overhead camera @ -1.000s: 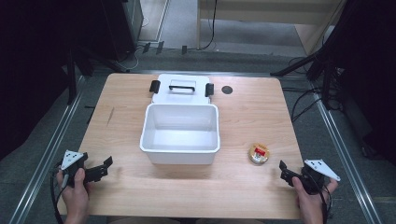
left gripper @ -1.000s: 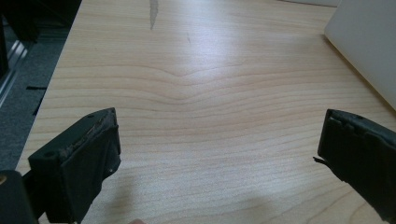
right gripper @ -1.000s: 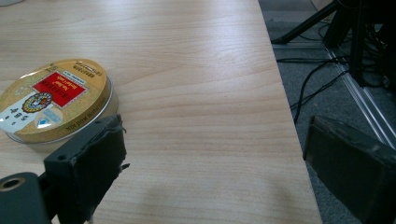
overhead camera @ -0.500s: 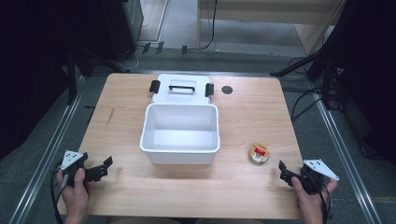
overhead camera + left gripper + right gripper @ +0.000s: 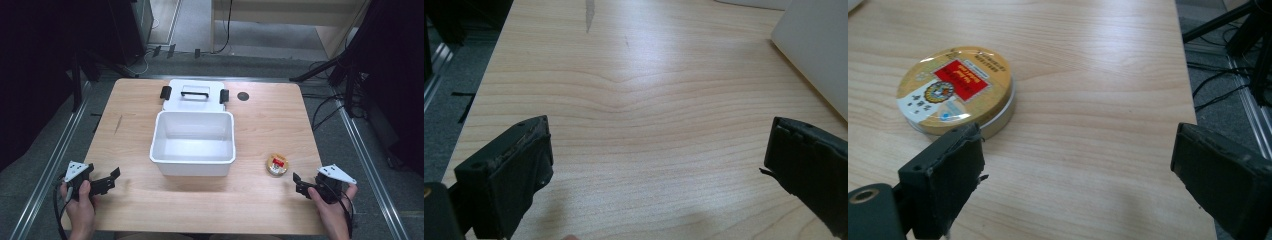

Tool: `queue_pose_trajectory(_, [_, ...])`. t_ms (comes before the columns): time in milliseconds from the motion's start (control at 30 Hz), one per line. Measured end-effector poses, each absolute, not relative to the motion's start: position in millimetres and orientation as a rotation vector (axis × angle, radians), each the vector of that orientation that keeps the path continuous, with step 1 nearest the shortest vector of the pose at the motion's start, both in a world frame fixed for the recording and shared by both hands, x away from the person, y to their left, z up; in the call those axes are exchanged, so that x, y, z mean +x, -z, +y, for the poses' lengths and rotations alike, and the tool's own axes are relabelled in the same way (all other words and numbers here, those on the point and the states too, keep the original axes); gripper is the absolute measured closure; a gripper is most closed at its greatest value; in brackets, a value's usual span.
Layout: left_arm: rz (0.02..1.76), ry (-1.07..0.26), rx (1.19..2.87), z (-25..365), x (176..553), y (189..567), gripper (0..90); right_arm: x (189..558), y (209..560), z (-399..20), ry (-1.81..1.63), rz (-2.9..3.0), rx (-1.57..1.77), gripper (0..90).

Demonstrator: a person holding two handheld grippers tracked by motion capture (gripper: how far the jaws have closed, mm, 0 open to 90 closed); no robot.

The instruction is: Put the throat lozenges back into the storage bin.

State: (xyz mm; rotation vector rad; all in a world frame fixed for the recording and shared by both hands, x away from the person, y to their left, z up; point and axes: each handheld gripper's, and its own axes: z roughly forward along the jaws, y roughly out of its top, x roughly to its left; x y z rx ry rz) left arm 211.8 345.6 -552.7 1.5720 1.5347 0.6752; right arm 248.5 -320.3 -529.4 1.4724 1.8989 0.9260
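Nothing moved, left claw (image 5: pixel 111 178) spread wide, empty, right claw (image 5: pixel 298 183) wide apart beside gold tin (image 5: pixel 277 164), untouched.

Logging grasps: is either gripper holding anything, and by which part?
Nothing is held: left gripper and right gripper are open, jaws apart over bare table.

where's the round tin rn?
In the high view the round tin lies flat on the table's right side, between the white bin and the right gripper, apart from both.
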Motion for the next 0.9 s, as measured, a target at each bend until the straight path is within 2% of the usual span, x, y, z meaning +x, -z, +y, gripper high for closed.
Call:
queue_pose_trajectory(433, [1.533,-0.665,1.570,346.2,211.7,552.9,0.0,277.2,495.8,-278.3,-0.700,2.221,1.323,6.6])
queue_pose_trajectory(900, [1.530,-0.658,1.579,346.6,211.8,552.7,0.0,308.4,465.2,-255.1,-0.419,2.493,1.334,7.1])
